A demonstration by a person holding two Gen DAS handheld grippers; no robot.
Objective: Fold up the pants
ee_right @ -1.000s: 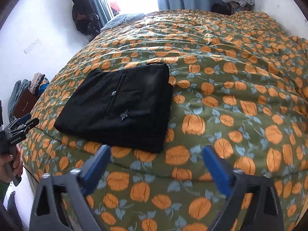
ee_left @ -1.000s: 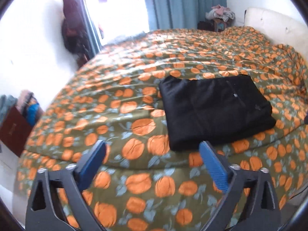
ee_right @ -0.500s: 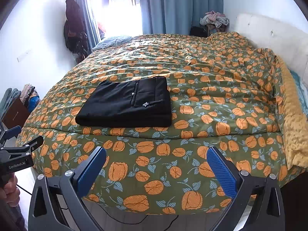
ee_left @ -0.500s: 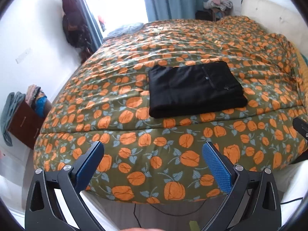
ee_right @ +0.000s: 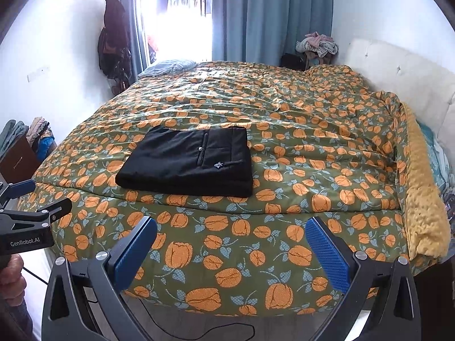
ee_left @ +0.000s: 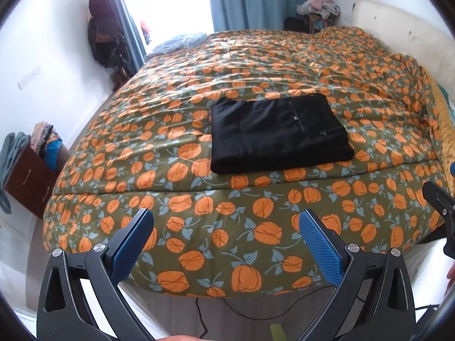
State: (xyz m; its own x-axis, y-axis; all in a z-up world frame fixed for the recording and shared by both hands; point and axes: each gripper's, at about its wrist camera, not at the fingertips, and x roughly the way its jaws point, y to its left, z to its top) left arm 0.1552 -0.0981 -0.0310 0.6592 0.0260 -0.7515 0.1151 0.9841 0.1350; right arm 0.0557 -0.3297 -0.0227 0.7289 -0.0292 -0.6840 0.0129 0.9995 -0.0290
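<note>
Left wrist view, left to right: a dark brown wooden cabinet (ee_left: pixel 30 177) with a heap of clothes on top stands against the white wall; beside it lies the bed, covered by an olive-green quilt printed with orange tulips (ee_left: pixel 256 65). The left gripper (ee_left: pixel 226 221), black-framed with blue textured pads, hangs in front of the bed's near edge, its jaws spread wide and holding nothing. The black pants, folded into a flat rectangle (ee_left: pixel 278 132), lie on the quilt near the front edge, well apart from both tools. A cream padded headboard (ee_left: pixel 398 39) closes the right side.

Right wrist view, left to right: the left gripper (ee_right: pixel 39 199) enters at the left margin, held in the person's hand (ee_right: pixel 11 280). The folded pants (ee_right: pixel 189 162) rest left of centre on the quilt (ee_right: pixel 284 108), a small button and a white emblem facing up. The right gripper (ee_right: pixel 231 230) hangs below the mattress edge, likewise spread wide and empty. A mustard-yellow textured blanket (ee_right: pixel 423 213) runs along the right edge. Blue curtains (ee_right: pixel 270 14) hang behind the bed.
</note>
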